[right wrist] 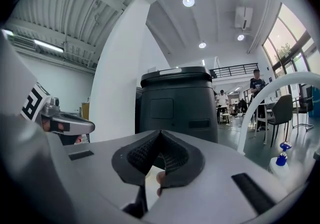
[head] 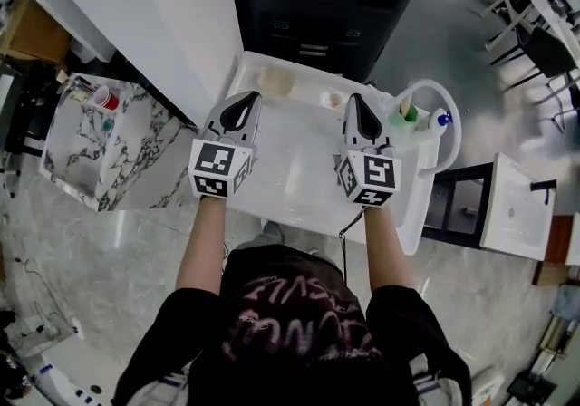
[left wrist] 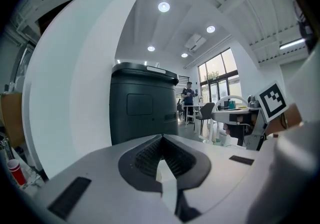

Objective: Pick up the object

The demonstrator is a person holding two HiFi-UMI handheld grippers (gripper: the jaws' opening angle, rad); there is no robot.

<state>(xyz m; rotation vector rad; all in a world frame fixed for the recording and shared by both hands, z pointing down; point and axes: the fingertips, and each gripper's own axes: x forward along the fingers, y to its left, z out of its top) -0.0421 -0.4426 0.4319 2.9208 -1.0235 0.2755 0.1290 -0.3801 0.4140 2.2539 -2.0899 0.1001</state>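
Observation:
On the white table [head: 299,182] a beige round object [head: 276,80] lies at the far left, with a small pale object [head: 333,99] to its right. My left gripper [head: 246,100] [left wrist: 161,140] hovers level over the table, short of the beige object; its jaws are shut with nothing between them. My right gripper [head: 355,101] [right wrist: 160,135] hangs beside the small pale object, tips together and holding nothing. Both gripper views look straight ahead past the table, so neither shows the two objects clearly.
A green cup [head: 407,112] and a blue-capped bottle [head: 440,120] [right wrist: 281,160] stand at the table's far right by a curved white tube [head: 446,119]. A dark cabinet [head: 326,5] [left wrist: 142,108] [right wrist: 177,105] rises behind the table. A marble-topped stand [head: 100,146] with a red cup [head: 107,100] is on the left.

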